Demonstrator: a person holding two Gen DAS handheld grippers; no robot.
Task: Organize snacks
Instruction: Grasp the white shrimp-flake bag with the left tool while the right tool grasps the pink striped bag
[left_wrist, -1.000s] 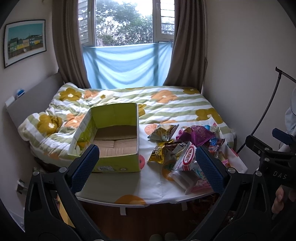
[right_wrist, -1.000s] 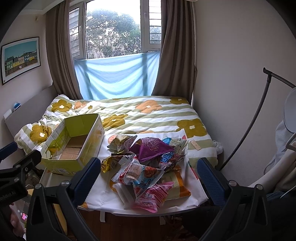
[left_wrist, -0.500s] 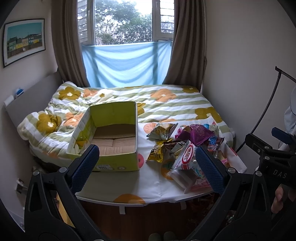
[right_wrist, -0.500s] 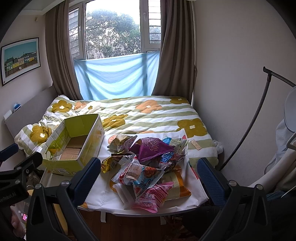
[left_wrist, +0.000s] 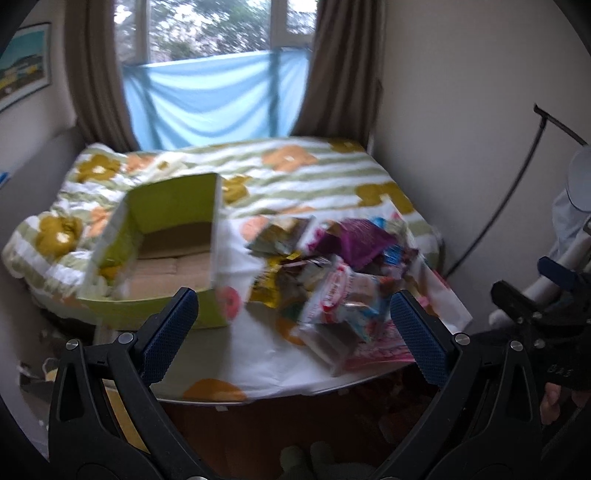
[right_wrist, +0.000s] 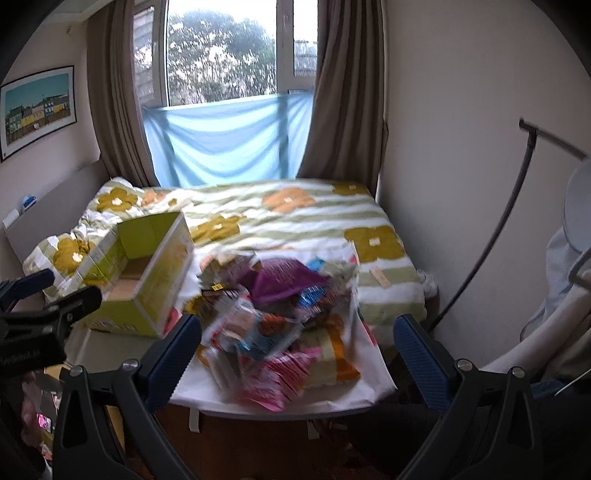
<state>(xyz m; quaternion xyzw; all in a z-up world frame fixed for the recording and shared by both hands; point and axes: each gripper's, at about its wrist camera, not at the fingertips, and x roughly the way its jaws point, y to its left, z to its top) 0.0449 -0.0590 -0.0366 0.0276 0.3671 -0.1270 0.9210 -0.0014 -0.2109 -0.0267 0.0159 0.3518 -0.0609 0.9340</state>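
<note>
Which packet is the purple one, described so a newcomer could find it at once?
Start at the bed with the flowered quilt under the window; at its foot a white table holds a green box and a heap of snack packets. The purple packet lies on the heap's far side, the only solid purple one among them.

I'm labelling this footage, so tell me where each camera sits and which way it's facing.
Left wrist: rides the left tongs, facing the green box and snack pile on the table; open blue pads frame it, right tongs at its right edge.
Right wrist: rides the right tongs, aimed at the pile; left tongs at its left edge.
Shared: box, snacks, bed, window.
</note>
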